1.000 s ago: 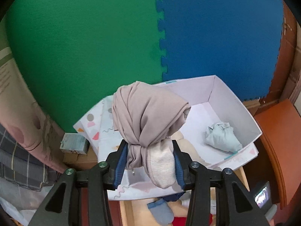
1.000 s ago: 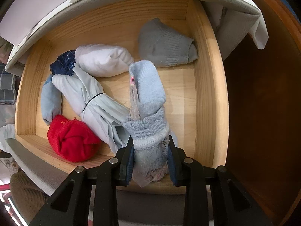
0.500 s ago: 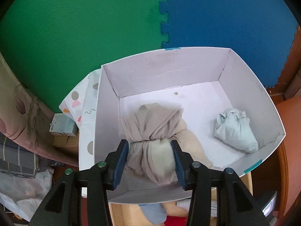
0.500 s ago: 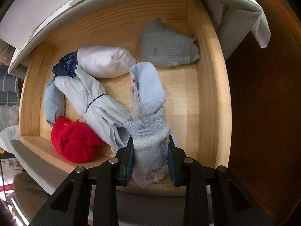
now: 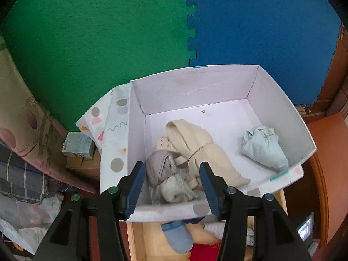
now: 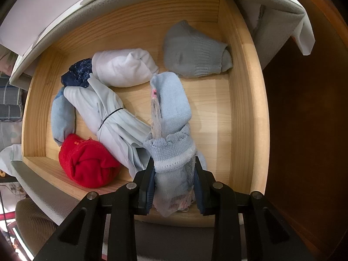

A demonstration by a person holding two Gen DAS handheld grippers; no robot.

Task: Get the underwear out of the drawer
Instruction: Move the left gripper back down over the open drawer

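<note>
In the left wrist view, my left gripper hangs over the near end of a white cardboard box; its jaws are opening. A taupe rolled garment lies on the box floor between them, and the pads stand clear of it. A beige bundle and a pale green bundle lie in the box too. In the right wrist view, my right gripper is shut on a light blue rolled garment above the wooden drawer.
The drawer also holds a red roll, a pale banded bundle, a white roll, a grey sock roll and a dark blue lace piece. Green and blue foam mats lie beyond the box. A small carton sits left of it.
My left gripper came down into the box with the taupe garment and its jaws spread, leaving the garment on the box floor. My right gripper stayed still, holding the light blue roll.
</note>
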